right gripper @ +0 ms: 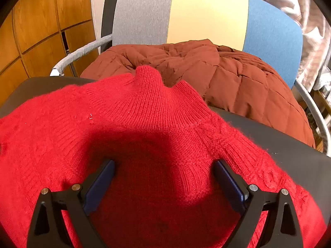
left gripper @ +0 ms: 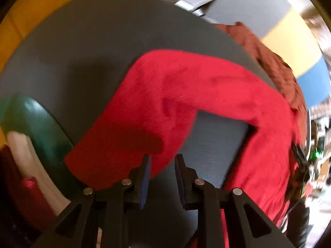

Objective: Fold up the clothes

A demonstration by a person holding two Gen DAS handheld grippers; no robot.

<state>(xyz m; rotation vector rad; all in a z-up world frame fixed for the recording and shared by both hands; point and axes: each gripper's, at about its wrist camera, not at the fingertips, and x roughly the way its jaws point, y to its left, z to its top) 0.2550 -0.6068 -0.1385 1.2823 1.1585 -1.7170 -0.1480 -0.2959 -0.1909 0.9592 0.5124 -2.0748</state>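
the red sweater (right gripper: pixel 144 124) lies spread on the dark grey surface (left gripper: pixel 93 47), its ribbed collar toward a chair (right gripper: pixel 206 14) that carries a brown quilted jacket (right gripper: pixel 238 78). the right gripper (right gripper: pixel 163 175) hangs over the sweater with jaws wide apart, holding nothing. the left gripper (left gripper: pixel 162 165) has jaws a little apart, empty, beside a sleeve.

Black gripper (right gripper: pixel 163 171) — blue pads (right gripper: pixel 99 184).
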